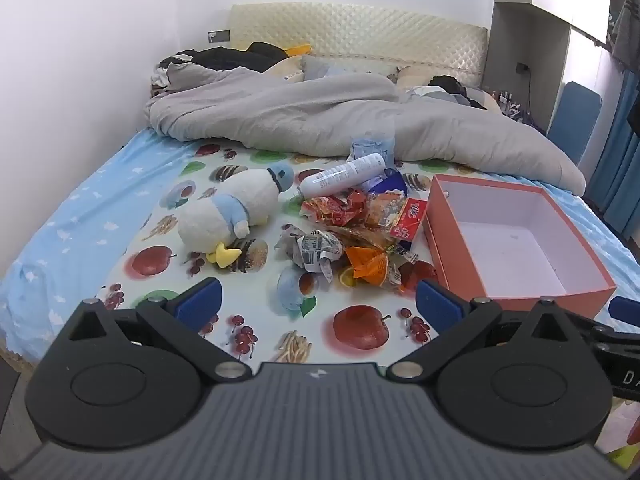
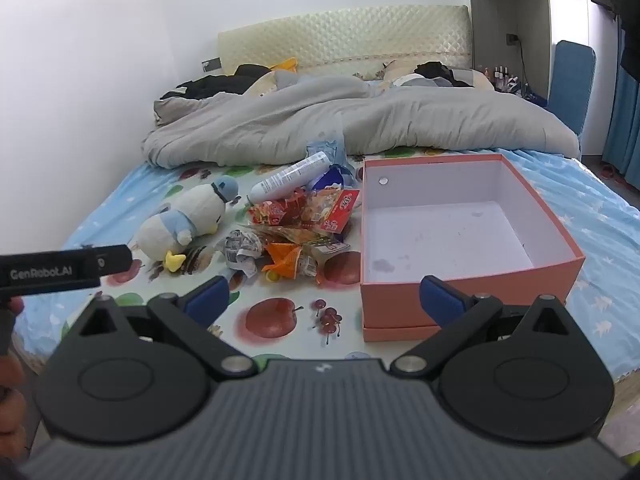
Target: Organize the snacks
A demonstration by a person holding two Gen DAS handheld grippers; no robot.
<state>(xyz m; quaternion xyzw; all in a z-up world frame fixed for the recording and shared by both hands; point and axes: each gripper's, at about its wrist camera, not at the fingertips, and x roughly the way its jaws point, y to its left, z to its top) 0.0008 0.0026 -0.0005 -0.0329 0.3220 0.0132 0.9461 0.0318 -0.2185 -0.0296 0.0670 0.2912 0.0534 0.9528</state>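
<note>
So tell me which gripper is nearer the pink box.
Right. The right gripper hangs open just before the pink box; the left gripper, also open, sits farther off, facing the snack pile.

A lived-in bedroom in a home. A bed with a fruit-print sheet fills the view, its quilted cream headboard against the white wall. On the bed, a rumpled grey duvet lies below the headboard, with a plush penguin nearer the foot. Blue curtains hang right of the bed.
</note>
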